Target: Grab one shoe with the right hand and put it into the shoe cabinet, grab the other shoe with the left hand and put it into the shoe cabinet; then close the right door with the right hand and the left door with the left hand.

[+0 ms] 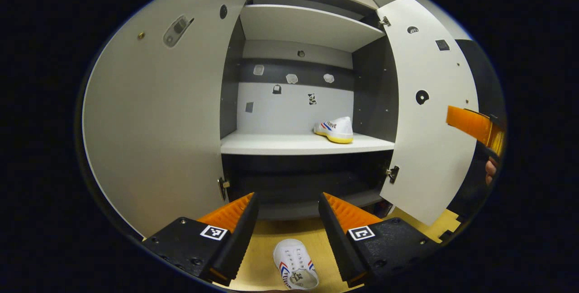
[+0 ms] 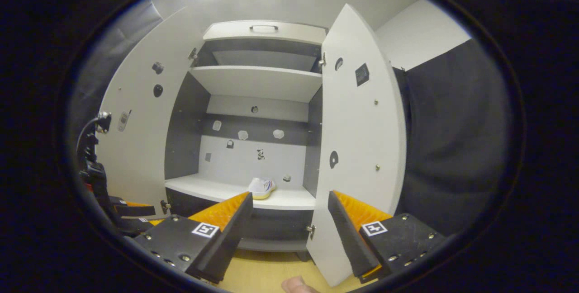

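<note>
Nearest to us in the left gripper view is the second shoe (image 1: 296, 263), a white sneaker lying on the wooden floor (image 1: 262, 252) at six o'clock, directly below the left gripper (image 1: 288, 220) — its jaws stand wide apart and hold nothing, and the shoe sits in the gap between them but lower, untouched. We judge the first half of the task done: one shoe (image 1: 335, 129) already rests on the middle shelf (image 1: 280, 144) of the shoe cabinet (image 1: 298, 26), toward its right end, at about one o'clock from the gripper. So the step in hand is the left-hand pick-up; the next move calls for us to drop the gripper straight down over the sneaker, close on its sides, then lift it to the free stretch of shelf left of its mate. In the right gripper view the right gripper (image 2: 289, 220) is likewise spread wide and empty, drawn back from the cabinet, the shelved shoe (image 2: 261, 188) at twelve o'clock. The upper shelf (image 1: 307, 24) looks bare. Both doors — the left door (image 1: 154, 121) and the right door (image 1: 429, 112) — hang wide open, not yet closed.
</note>
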### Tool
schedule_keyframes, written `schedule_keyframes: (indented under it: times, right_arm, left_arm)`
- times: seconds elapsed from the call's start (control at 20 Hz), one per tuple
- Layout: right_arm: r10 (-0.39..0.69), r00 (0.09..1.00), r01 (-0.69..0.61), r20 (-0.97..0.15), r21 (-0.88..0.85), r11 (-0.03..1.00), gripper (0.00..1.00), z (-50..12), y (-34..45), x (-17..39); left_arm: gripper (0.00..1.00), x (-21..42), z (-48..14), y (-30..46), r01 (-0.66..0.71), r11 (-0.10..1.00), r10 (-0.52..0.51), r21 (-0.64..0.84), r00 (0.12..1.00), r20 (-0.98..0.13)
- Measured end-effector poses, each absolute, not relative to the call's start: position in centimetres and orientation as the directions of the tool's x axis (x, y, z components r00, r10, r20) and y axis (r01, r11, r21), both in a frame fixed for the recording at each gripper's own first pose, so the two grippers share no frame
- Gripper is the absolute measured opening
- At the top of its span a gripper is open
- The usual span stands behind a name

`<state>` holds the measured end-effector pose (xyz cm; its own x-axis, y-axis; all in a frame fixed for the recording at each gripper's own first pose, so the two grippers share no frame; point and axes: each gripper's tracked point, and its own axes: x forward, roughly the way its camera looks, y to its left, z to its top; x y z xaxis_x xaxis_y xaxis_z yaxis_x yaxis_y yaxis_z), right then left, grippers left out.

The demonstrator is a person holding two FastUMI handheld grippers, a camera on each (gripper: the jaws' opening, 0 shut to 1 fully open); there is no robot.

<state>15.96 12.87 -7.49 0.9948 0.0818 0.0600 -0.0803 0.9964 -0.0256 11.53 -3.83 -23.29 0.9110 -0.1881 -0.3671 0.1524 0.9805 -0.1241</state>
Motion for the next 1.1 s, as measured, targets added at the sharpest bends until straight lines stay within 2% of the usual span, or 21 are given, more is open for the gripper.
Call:
schedule_keyframes:
  times: [0.15,0.35,0.55,0.7,0.75,0.8,0.85,0.9,1.0,1.05,1.1]
  right_arm:
    - [0.079,0.992,-0.081,0.096,0.016,0.997,0.99,-7.7,11.6,13.6]
    - [0.078,0.991,-0.081,0.107,0.033,0.996,0.99,-8.5,10.9,11.4]
    - [0.056,0.992,-0.056,0.112,0.001,0.998,0.99,-9.3,10.5,11.6]
    - [0.029,0.995,-0.027,0.098,-0.028,0.999,0.99,-10.9,9.8,11.9]
    - [0.033,0.996,-0.031,0.085,-0.027,0.999,0.98,-11.5,9.9,12.1]
    - [0.040,0.996,-0.039,0.074,-0.024,0.999,0.99,-12.0,10.0,12.2]
    - [0.045,0.997,-0.044,0.067,-0.023,0.999,0.99,-12.3,10.0,12.5]
    - [0.047,0.997,-0.046,0.059,-0.025,0.999,0.99,-12.7,9.9,12.7]
    - [0.032,0.998,-0.031,0.062,-0.013,0.999,0.98,-13.2,9.2,13.2]
    - [0.030,0.998,-0.030,0.062,-0.004,1.000,0.99,-13.5,9.1,13.3]
    - [0.030,0.998,-0.031,0.058,0.009,0.999,0.98,-13.7,9.0,13.4]
  left_arm:
    - [0.82,10.2,-28.2,-4.3,0.180,0.978,-0.209,-0.106,0.880,-0.427]
    - [0.82,9.3,-36.2,-4.1,0.164,0.983,-0.185,-0.087,0.818,-0.545]
    - [0.82,7.8,-42.9,-4.2,0.164,0.981,-0.188,-0.101,0.698,-0.691]
    - [0.83,6.2,-45.9,-4.2,0.161,0.976,-0.217,-0.148,0.636,-0.741]
    - [0.87,5.9,-46.8,-3.9,0.154,0.978,-0.206,-0.140,0.622,-0.756]
    - [0.83,5.4,-47.6,-3.8,0.152,0.979,-0.203,-0.138,0.606,-0.770]
    - [0.87,5.4,-47.8,-3.7,0.148,0.980,-0.198,-0.135,0.609,-0.768]
    - [0.83,5.5,-48.1,-3.6,0.153,0.980,-0.198,-0.131,0.617,-0.761]
    - [0.83,5.4,-48.6,-3.5,0.156,0.981,-0.191,-0.117,0.634,-0.750]
    - [0.86,5.3,-49.1,-3.4,0.161,0.982,-0.178,-0.096,0.632,-0.754]
    - [0.88,5.6,-48.7,-3.4,0.162,0.983,-0.175,-0.088,0.669,-0.722]
